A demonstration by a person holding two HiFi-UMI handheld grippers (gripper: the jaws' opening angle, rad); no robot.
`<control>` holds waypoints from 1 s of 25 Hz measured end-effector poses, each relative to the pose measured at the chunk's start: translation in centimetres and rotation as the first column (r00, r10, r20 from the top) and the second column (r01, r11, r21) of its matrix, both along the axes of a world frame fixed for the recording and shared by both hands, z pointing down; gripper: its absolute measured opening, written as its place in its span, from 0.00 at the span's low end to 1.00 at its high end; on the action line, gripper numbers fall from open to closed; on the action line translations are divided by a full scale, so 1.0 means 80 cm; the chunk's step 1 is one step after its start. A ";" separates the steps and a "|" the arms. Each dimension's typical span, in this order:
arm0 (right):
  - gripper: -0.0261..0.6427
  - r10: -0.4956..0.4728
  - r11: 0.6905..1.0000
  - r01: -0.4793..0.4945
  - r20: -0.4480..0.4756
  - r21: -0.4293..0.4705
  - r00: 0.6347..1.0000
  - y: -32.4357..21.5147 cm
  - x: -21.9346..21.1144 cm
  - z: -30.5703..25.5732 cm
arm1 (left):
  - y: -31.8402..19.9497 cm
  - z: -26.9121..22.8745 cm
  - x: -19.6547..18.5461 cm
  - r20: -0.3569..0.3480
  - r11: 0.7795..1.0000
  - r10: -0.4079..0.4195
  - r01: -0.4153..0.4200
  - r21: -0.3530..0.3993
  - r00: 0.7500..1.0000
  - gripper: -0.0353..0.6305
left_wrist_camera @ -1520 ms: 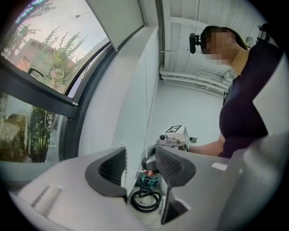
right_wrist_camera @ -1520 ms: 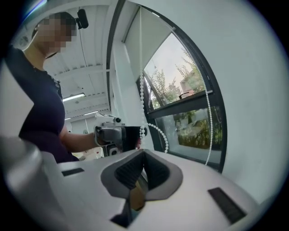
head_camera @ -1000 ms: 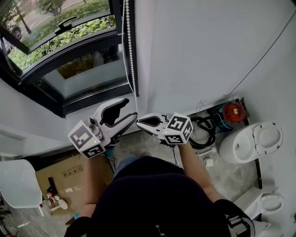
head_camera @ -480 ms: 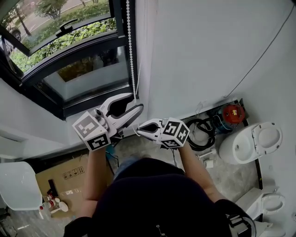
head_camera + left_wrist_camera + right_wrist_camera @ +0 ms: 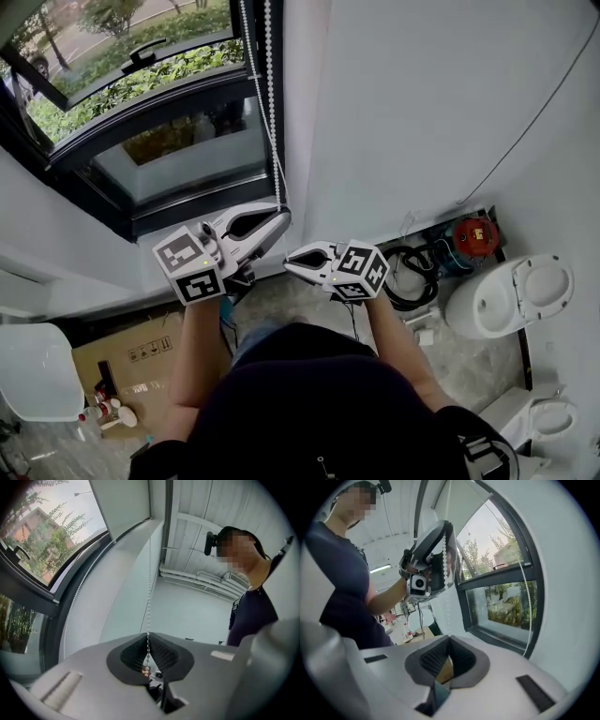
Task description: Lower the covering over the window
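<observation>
Closing our left tongs (image 5: 148,639) onto the bead chain (image 5: 149,603), we gripped it; our right tongs (image 5: 449,641) were clenched, empty.

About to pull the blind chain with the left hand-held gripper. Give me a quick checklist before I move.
1. Grip on the bead chain: ok; the left hand-held gripper has just been closing its jaws, and the pads pinch the chain.
2. Other hand free: ok; the right hand-held gripper is shut, with nothing between its jaws.
3. Chain straight above the grip: ok.
4. Correct strand for lowering: cannot tell.
5. The covering down over the window: not ok; glass bare.
</observation>
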State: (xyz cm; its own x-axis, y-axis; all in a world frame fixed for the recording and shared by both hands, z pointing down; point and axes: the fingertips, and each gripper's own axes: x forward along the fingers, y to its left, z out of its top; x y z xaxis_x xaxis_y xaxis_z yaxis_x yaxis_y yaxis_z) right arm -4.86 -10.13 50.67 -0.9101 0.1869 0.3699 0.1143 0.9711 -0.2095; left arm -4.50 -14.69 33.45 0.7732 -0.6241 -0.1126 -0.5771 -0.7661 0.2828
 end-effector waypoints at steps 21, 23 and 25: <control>0.06 -0.017 0.990 -0.003 -0.143 -0.143 0.990 0.016 0.029 0.121 | 0.010 0.132 0.018 -0.018 0.974 0.099 -0.100 -0.205 0.995 0.09; 0.06 -0.002 0.985 -0.019 -0.122 -0.174 0.993 0.016 0.030 0.122 | 0.014 0.133 0.017 -0.055 0.975 0.095 -0.105 -0.198 0.994 0.09; 0.06 0.003 0.984 -0.024 -0.115 -0.179 0.993 0.014 0.029 0.121 | 0.014 0.133 0.015 -0.064 0.977 0.092 -0.102 -0.187 0.994 0.09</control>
